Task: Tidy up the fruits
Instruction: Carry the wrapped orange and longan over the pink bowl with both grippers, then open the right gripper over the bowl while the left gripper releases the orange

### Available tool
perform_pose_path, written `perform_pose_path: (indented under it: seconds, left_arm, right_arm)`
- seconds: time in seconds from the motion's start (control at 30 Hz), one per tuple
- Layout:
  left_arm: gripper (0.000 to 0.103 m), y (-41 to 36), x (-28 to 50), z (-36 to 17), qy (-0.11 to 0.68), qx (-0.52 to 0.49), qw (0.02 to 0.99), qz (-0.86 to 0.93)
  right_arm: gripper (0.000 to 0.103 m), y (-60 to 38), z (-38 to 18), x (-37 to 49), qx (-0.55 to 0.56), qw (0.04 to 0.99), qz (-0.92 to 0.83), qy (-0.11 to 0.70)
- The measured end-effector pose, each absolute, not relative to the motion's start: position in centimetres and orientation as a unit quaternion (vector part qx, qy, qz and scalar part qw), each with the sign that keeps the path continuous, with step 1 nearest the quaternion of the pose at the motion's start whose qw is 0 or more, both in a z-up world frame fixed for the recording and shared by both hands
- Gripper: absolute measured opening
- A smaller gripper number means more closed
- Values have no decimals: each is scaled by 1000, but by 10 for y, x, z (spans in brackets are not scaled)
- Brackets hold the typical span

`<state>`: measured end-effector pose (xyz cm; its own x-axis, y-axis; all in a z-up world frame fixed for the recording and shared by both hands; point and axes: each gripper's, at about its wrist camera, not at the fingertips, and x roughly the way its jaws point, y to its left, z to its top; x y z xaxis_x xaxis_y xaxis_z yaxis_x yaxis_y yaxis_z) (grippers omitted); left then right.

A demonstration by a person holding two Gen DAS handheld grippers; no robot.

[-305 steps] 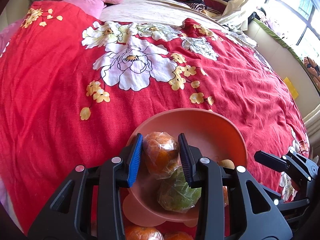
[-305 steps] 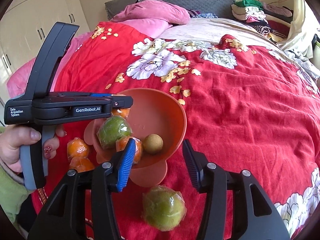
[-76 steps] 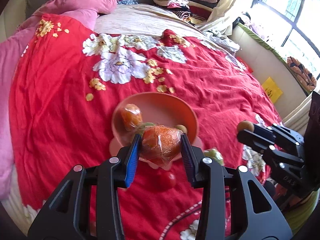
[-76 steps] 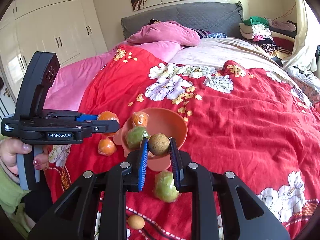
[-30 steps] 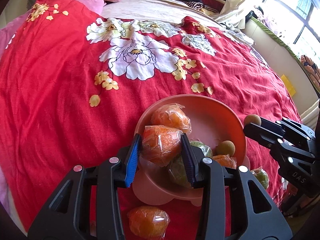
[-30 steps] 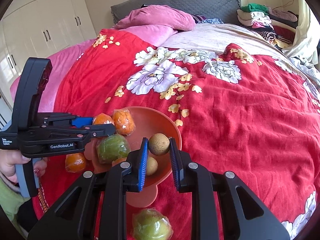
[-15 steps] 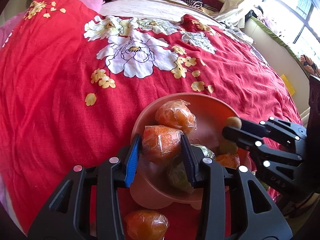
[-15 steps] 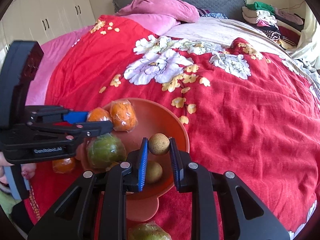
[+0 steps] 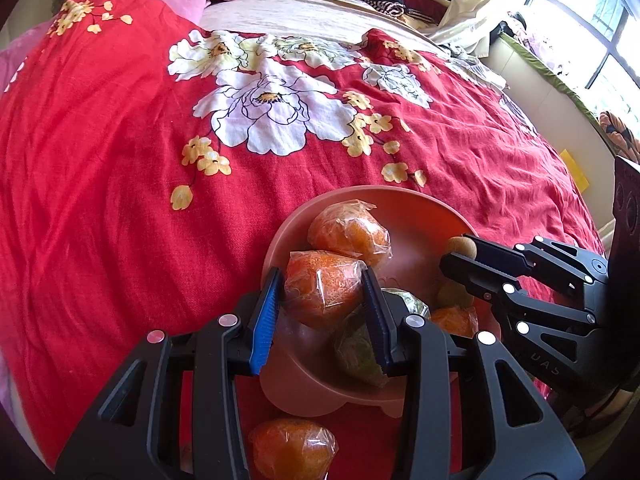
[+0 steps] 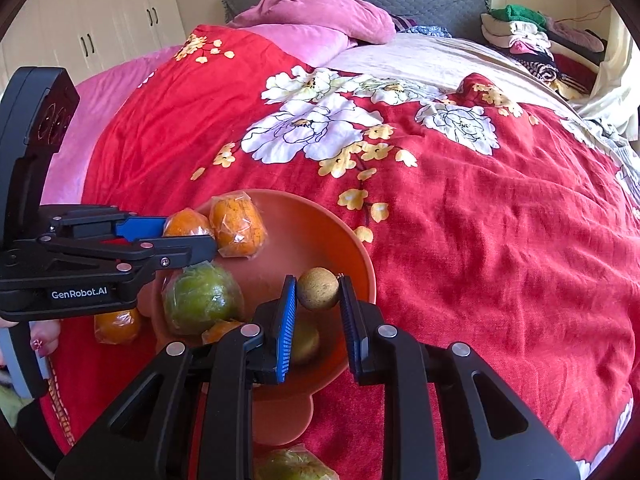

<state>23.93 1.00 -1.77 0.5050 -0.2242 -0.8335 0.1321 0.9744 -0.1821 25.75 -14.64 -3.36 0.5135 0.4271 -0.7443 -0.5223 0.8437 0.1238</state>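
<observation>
An orange-pink bowl [image 9: 404, 191] [image 10: 362, 254] rests on the red flowered bedspread. My left gripper [image 9: 321, 282] [image 10: 188, 240] is shut on a plastic-wrapped orange [image 9: 324, 292] above the bowl's near left rim. My right gripper [image 10: 318, 290] [image 9: 454, 258] hovers over the bowl's right side. Its jaws are opening, and a small brown round fruit [image 10: 318, 289] [image 9: 460, 245] still sits between the pads, touching both. In the bowl lie a wrapped orange [image 9: 348, 232] [image 10: 238, 226], a wrapped green fruit [image 10: 200, 300], another small brown fruit [image 10: 307, 340] and part of an orange.
One wrapped orange [image 9: 292, 448] [image 10: 118, 326] lies on the bedspread by the bowl's near left side. A wrapped green fruit [image 10: 294, 466] lies just in front of the bowl. Pink pillows [image 10: 312, 12] and folded clothes [image 10: 532, 36] are at the far end of the bed.
The right gripper has come in from the right over the bowl with the brown fruit, and its jaws stand slightly wider. The left gripper has kept still with its orange.
</observation>
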Motion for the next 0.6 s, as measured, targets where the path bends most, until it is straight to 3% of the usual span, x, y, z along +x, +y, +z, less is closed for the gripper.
perform_pose_path:
  seconds: [0.07,0.37,0.6]
  left_arm:
    - [32,11,240,-18,487,-49,866,-104]
    - [32,10,238,-17,487,-49,866,-103]
    - [32,10,237,-17,486,-49,866,-103]
  right_arm:
    - [31,-146,-32,257,-57,869,273,409]
    - [38,-150,-21,249,-47,874,276,398]
    - [49,-153,-15,244,-41,878,273,392]
